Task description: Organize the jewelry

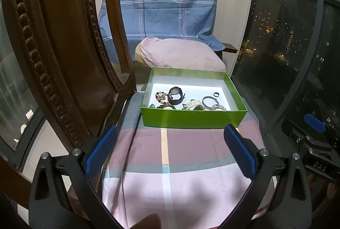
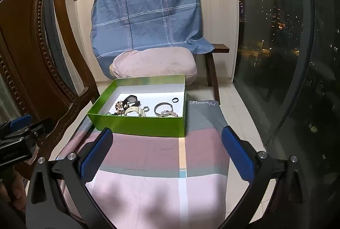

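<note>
A green box [image 1: 192, 119] with a white inside stands on a pink and grey cloth [image 1: 187, 165]. It holds a black watch [image 1: 176, 93], beaded bracelets [image 1: 162, 99], a cream watch band [image 1: 194, 104], a grey bangle [image 1: 209, 101] and a small black ring [image 1: 216, 94]. My left gripper [image 1: 170, 135] is open and empty, just in front of the box. In the right wrist view the box [image 2: 140, 123] shows the same jewelry, with the black ring [image 2: 175, 99] at its right. My right gripper [image 2: 166, 138] is open and empty, just in front of the box.
A carved wooden chair [image 1: 53, 48] stands close on the left and also shows in the right wrist view [image 2: 31, 48]. A pink cushion [image 2: 155, 63] and a blue plaid sheet [image 2: 146, 12] lie behind the box. A dark window [image 2: 286, 48] is on the right.
</note>
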Motion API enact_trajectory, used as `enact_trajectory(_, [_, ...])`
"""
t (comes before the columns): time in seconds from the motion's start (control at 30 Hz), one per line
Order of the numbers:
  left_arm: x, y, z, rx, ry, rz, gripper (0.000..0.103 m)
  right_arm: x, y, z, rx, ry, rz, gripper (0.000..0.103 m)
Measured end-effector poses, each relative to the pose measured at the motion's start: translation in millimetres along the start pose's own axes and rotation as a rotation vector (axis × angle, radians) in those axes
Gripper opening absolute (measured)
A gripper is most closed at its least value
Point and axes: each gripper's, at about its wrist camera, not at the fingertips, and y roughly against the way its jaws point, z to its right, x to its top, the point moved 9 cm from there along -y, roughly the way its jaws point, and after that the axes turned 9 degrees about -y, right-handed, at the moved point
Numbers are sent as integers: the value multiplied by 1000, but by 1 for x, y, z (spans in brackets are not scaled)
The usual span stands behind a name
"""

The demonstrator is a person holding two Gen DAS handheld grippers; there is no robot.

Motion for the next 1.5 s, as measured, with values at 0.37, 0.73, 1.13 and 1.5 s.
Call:
enact_trajectory(0.37, [1, -5, 7, 21, -37, -17, 99, -1, -2, -9, 13, 8, -3, 100])
enact_trajectory(0.73, [1, -6, 5, 2, -6, -18, 99, -2, -3, -12, 15, 8, -6, 100])
enact_trajectory(1.13, [7, -4, -10, 12, 36, -4, 99, -6, -3, -18, 21, 20, -10, 100])
enact_trajectory(1.5, [5, -4, -2, -1, 3, -9, 99, -7, -4, -19, 24, 20, -12, 100])
